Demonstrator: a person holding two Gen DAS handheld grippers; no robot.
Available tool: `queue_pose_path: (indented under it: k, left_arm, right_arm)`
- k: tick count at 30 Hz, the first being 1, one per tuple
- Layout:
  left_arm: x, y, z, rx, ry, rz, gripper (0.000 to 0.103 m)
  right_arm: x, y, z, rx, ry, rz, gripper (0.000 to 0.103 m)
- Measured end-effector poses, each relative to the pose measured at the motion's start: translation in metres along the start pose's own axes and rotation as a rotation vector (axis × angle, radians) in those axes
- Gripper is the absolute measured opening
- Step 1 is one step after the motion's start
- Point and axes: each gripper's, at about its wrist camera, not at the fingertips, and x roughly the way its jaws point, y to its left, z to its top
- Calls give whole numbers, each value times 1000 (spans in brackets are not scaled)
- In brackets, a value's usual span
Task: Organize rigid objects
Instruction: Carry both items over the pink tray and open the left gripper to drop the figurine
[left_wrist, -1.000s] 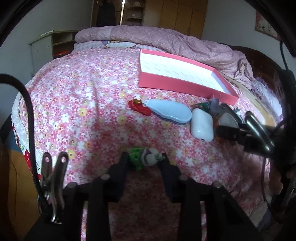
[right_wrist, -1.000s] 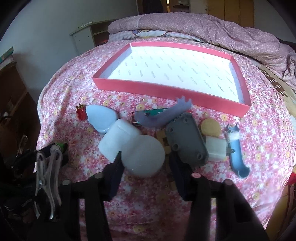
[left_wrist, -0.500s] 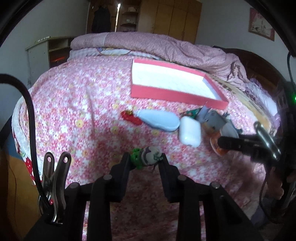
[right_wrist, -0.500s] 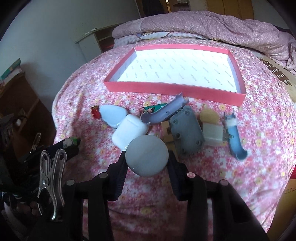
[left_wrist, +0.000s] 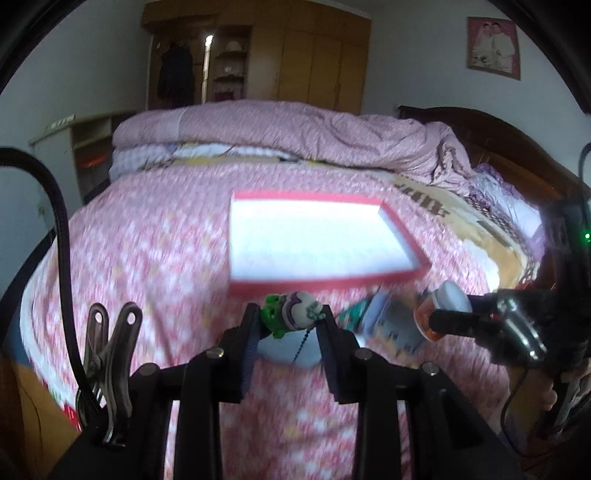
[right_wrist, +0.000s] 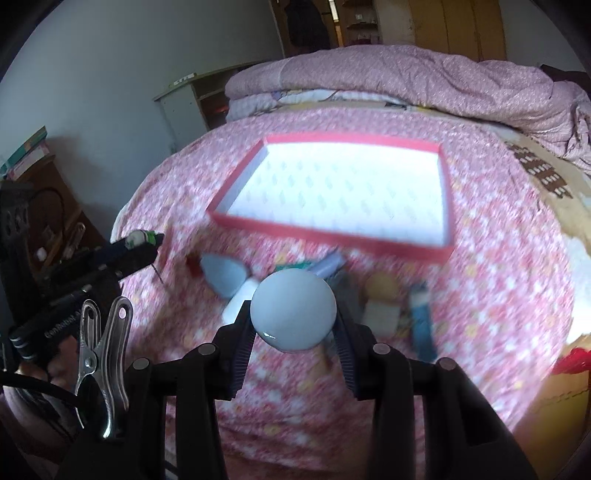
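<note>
The left tool (left_wrist: 289, 325) is clamped on a small green-and-purple figure (left_wrist: 290, 317), its long axis lying crosswise between the pads, green end to the left, a bead chain dangling below. The right tool (right_wrist: 294, 325) grips a pale blue round lid (right_wrist: 293, 309), flat face toward the camera. Beyond, blurred objects lie on the floral bed (right_wrist: 498, 258); farther off sits the red-rimmed tray (right_wrist: 325, 234).
</note>
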Motion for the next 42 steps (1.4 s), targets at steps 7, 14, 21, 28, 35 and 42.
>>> queue_pose_path:
  k: [7,14,21,28,35,42]
  left_arm:
    - [25,-15,39,37,-2,-39,32]
    - [86,-15,71,20,105,4,32]
    - [131,-15,94,10,143,3,32]
    - [170,-14,108,10,172,0,32]
    - [201,-8,114,-6,196,14,32]
    - [225,-15,112,34,202,72,32]
  right_arm:
    - [10,-25,38,22,-21,-55,42]
    - [40,-51,71,51,13,-125,42]
    - [66,-67,92,59,40,-143,42]
    - [93,-80,112,60,50,-155,42]
    - [113,-96,127,80,40,-165,42]
    - [129,-110,130,76,37,-161,42]
